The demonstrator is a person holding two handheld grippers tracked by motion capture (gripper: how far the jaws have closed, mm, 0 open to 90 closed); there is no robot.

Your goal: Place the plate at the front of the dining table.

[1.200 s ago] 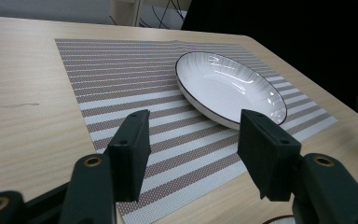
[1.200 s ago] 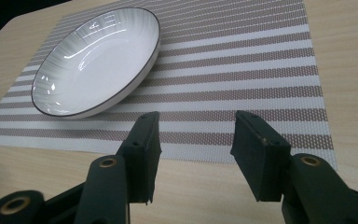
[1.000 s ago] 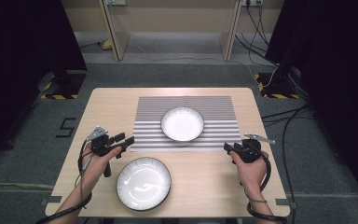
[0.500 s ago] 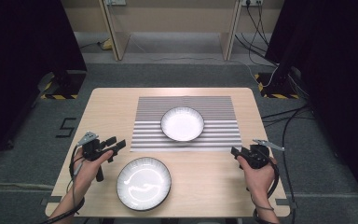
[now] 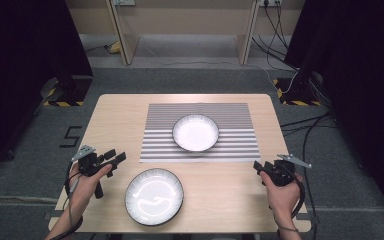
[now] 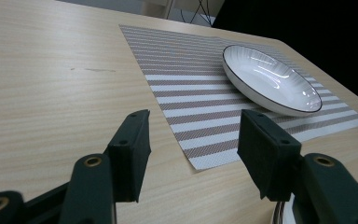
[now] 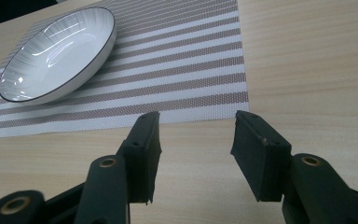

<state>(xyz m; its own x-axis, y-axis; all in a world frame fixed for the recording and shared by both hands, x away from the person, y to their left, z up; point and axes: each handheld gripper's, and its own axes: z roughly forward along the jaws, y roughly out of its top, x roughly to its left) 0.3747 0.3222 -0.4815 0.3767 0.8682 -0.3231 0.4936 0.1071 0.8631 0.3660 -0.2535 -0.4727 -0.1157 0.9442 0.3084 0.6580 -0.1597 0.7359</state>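
Pale wooden table (image 5: 115,125): glazed ceramic plate (image 5: 154,196), rigid, slippery, breakable; best taken by its rim. Both grippers' fingers (image 6: 131,149) stood open, empty.

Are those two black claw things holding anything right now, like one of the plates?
No, nothing is held. The left gripper and the right gripper both have their fingers spread open over bare table, apart from the near plate and the far plate.

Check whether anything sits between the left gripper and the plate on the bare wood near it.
Nothing visible does. The left gripper, jaws open and holding nothing, hovers just left of the near plate, with bare table between them. The bowl sits farther off on the striped placemat, out of that path.
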